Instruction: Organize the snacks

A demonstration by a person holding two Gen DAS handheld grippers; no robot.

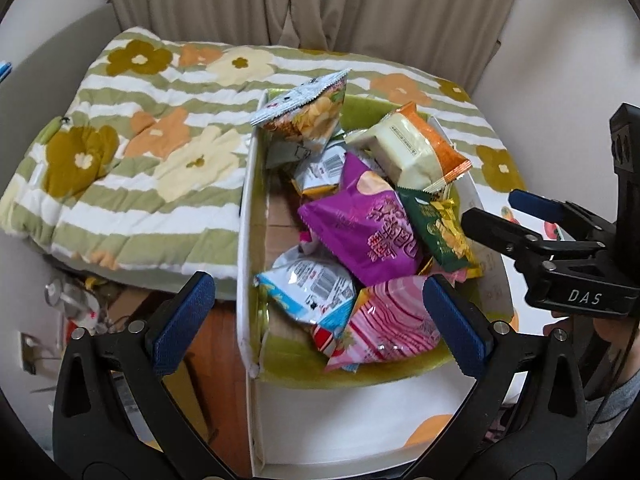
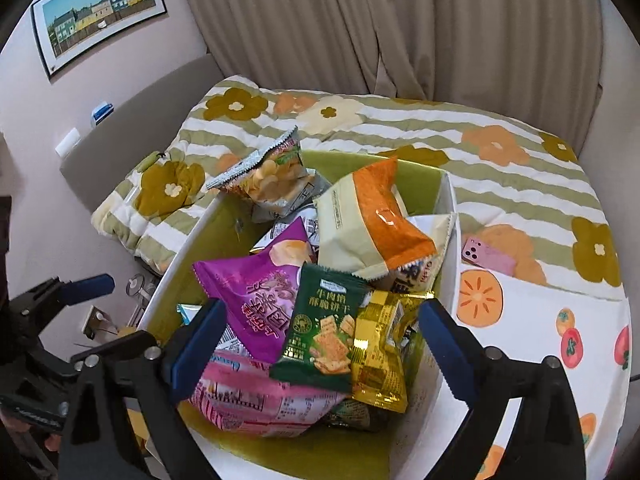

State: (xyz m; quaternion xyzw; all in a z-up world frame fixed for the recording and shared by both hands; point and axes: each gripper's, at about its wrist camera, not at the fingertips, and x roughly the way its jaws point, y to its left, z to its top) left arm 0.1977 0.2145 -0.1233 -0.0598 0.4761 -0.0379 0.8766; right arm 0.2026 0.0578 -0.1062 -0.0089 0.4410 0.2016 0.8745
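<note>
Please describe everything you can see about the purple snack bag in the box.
The purple snack bag is a glossy, puffed foil pouch with pink lettering, a potato-chip picture near its top and crimped ends. It looks sealed. It lies tilted on the snack pile in the green-lined box, near the middle. The dark green cracker packet overlaps one edge, and a pink striped bag lies partly under it. Neither gripper touches it.

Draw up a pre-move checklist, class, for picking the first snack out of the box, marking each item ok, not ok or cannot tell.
1. Left hand-held gripper open and empty: ok.
2. Right hand-held gripper open and empty: ok.
3. Green packet on top, uncovered: ok.
4. Box steady on the bed: cannot tell.
5. Snacks sorted: not ok, heaped loosely.
6. Phone outside the box: ok.
</note>
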